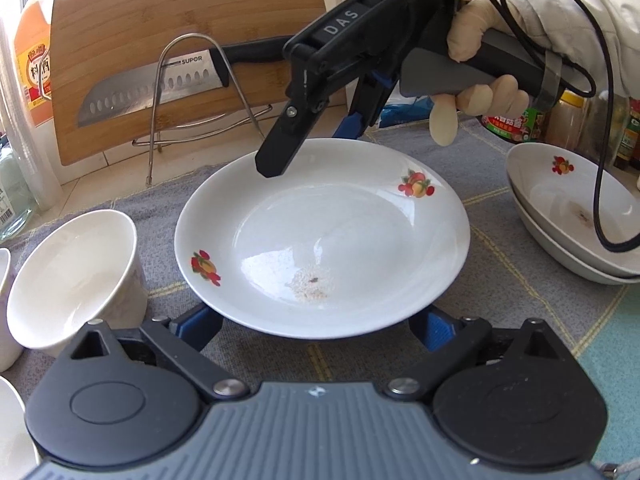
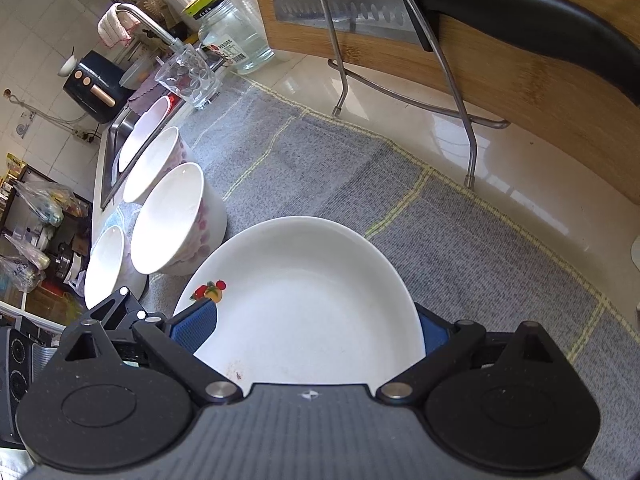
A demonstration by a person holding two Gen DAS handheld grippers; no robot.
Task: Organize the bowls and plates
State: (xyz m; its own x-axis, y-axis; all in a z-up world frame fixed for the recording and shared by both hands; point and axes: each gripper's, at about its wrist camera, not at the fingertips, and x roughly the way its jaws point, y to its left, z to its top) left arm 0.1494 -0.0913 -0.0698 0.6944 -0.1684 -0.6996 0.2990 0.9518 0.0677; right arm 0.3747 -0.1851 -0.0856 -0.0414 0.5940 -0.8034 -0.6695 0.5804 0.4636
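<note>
A white plate (image 1: 320, 236) with fruit prints sits on the grey cloth. My left gripper (image 1: 316, 328) is open, its blue pads under the plate's near rim on either side. My right gripper (image 1: 316, 148) comes in from the far side, one black finger (image 1: 280, 148) over the far rim and the other below it. In the right wrist view the plate (image 2: 312, 300) lies between the blue pads (image 2: 196, 326) of the right gripper (image 2: 316, 332), which look closed on its rim. White bowls (image 2: 172, 220) stand to the left. Two stacked plates (image 1: 568, 216) lie at right.
A bamboo cutting board (image 1: 180, 52) and a knife (image 1: 160, 92) rest in a wire rack (image 1: 192, 92) at the back. Bottles and jars (image 1: 560, 120) stand at the right, a glass jar (image 2: 236, 36) and tumbler (image 2: 188, 76) near the sink (image 2: 116, 140).
</note>
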